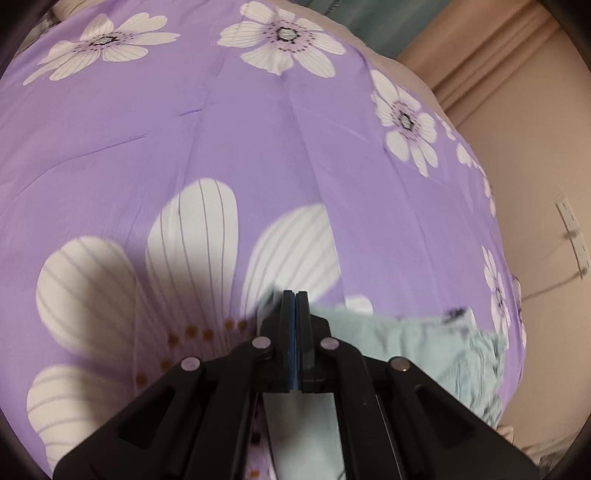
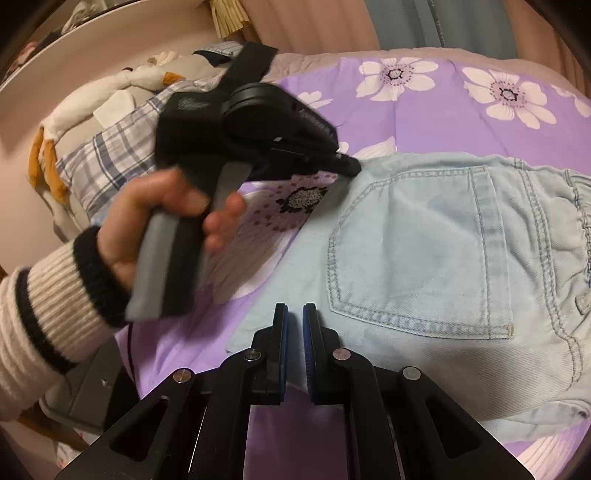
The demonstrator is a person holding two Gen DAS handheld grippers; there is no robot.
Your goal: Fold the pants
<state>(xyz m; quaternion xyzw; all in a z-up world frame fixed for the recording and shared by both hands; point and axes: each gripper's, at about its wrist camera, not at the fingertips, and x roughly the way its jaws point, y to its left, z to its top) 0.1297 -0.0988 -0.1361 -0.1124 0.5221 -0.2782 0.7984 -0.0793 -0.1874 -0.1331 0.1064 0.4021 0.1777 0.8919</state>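
Observation:
Light blue denim pants [image 2: 424,258] lie folded on the purple flowered bedspread [image 2: 424,110], back pocket up. In the left wrist view a strip of the pants [image 1: 436,343] shows to the right of my left gripper [image 1: 295,295], whose jaws are pressed together with nothing visible between them. In the right wrist view the left gripper [image 2: 351,166] touches the far left edge of the pants. My right gripper [image 2: 295,314] is open by a narrow gap, over the pants' near edge; whether cloth lies between the jaws I cannot tell.
A plaid pillow [image 2: 122,147] and a white and orange plush toy [image 2: 92,99] lie at the bed's left end. Curtains [image 2: 406,22] hang behind the bed. A wall with a power strip [image 1: 572,236] is to the right in the left wrist view.

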